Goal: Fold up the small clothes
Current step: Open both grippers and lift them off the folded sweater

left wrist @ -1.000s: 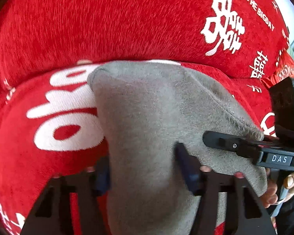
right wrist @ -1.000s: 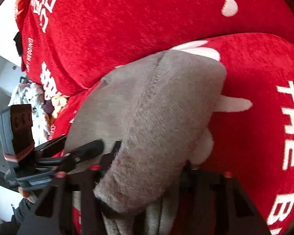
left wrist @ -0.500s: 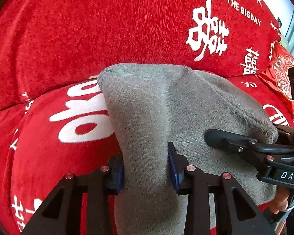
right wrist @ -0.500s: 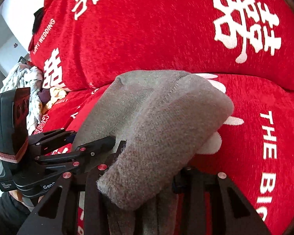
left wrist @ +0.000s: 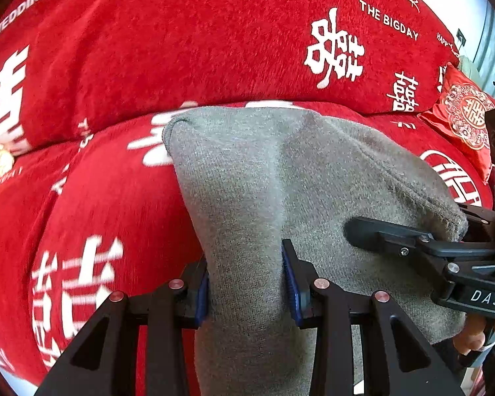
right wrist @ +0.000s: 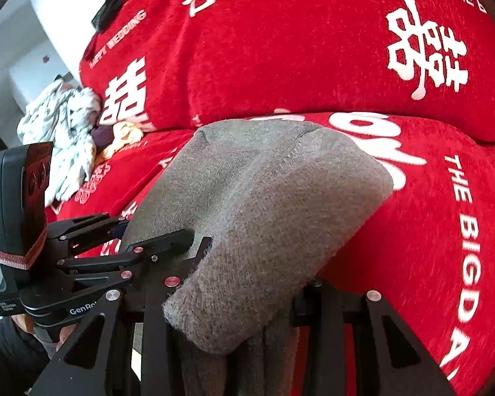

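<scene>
A grey knitted garment (left wrist: 280, 181) is held up over a red sofa cover with white lettering (left wrist: 148, 66). My left gripper (left wrist: 246, 283) is shut on a bunched fold of the grey cloth near its lower edge; its blue pads (left wrist: 288, 277) press the fabric from both sides. My right gripper (right wrist: 247, 300) is shut on the other end of the garment (right wrist: 264, 204), which drapes over its fingers and hides the tips. Each gripper shows in the other's view: the right one (left wrist: 412, 241) and the left one (right wrist: 122, 247).
The red sofa seat (right wrist: 445, 231) and backrest (right wrist: 313, 49) fill both views. A red embroidered cushion (left wrist: 465, 112) lies at the right. A pile of white patterned clothes (right wrist: 62, 125) lies at the sofa's left end, with a white wall behind.
Both grippers have drawn back and up from the sofa with the grey garment. The left jaws closed on the cloth between one second and half a second ago.
</scene>
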The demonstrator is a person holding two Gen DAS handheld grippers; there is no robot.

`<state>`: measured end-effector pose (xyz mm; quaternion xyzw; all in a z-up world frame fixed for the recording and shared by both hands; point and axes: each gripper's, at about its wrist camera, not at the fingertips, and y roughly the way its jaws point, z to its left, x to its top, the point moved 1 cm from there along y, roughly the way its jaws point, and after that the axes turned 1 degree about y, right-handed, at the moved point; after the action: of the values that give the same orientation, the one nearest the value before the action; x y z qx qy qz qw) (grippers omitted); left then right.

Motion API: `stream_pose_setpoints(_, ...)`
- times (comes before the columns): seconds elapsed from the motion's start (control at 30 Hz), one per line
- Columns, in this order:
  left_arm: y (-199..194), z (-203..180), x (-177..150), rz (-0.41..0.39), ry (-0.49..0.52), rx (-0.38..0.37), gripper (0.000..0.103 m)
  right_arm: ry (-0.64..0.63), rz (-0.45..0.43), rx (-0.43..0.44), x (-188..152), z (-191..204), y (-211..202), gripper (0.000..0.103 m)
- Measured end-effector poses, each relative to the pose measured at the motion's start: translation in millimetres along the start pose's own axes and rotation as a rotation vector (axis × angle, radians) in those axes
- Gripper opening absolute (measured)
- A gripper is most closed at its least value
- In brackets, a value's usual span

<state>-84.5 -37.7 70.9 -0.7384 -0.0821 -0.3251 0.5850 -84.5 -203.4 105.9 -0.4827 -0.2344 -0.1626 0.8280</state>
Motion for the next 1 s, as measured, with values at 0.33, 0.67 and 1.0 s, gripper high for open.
stream_pose_setpoints(0.33, -19, 34, -51, -0.024, -0.077, -0.016, 0.062, 0.117, 0.051, 0.008, -53, -24, 11, 0.051)
stream_pose_setpoints(0.67, -10, 17, 2, -0.010, -0.053, -0.139, 0.062, -0.067, -0.097, -0.057, -47, 14, -50, 0.058)
stream_pose_setpoints(1.0, 15, -18, -12, 0.045, 0.069, 0.003, 0.062, -0.097, 0.056, -0.139, -74, 0, -4, 0.075)
